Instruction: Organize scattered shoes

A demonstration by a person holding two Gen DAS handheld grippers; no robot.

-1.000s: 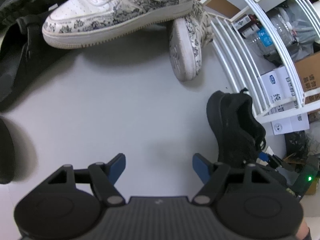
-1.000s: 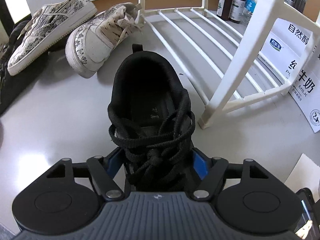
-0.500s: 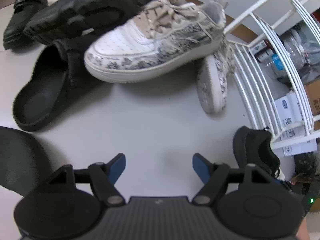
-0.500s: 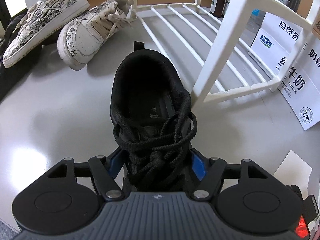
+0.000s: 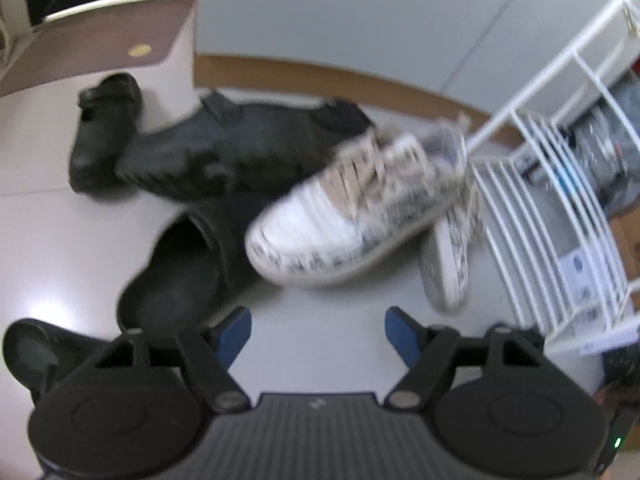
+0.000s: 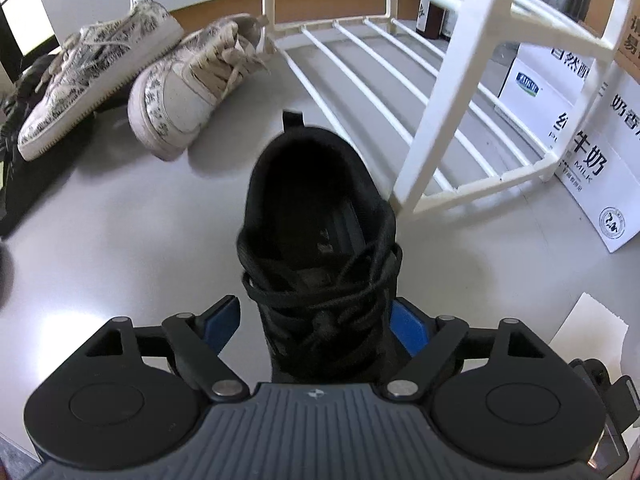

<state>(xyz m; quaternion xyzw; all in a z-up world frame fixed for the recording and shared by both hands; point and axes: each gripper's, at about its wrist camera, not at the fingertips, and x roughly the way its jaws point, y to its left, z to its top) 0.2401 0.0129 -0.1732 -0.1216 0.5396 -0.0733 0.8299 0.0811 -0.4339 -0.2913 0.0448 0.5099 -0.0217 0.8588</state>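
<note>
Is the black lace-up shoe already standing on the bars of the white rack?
No, the black lace-up shoe stands on the grey floor beside the front leg of the white rack, not on its bars.

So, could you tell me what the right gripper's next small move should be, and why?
Probably draw the right gripper straight back off the black sneaker. Its jaws are opening, a gap shows beside the left pad, and the shoe stands on the floor by the white rack, seemingly set down.
</note>
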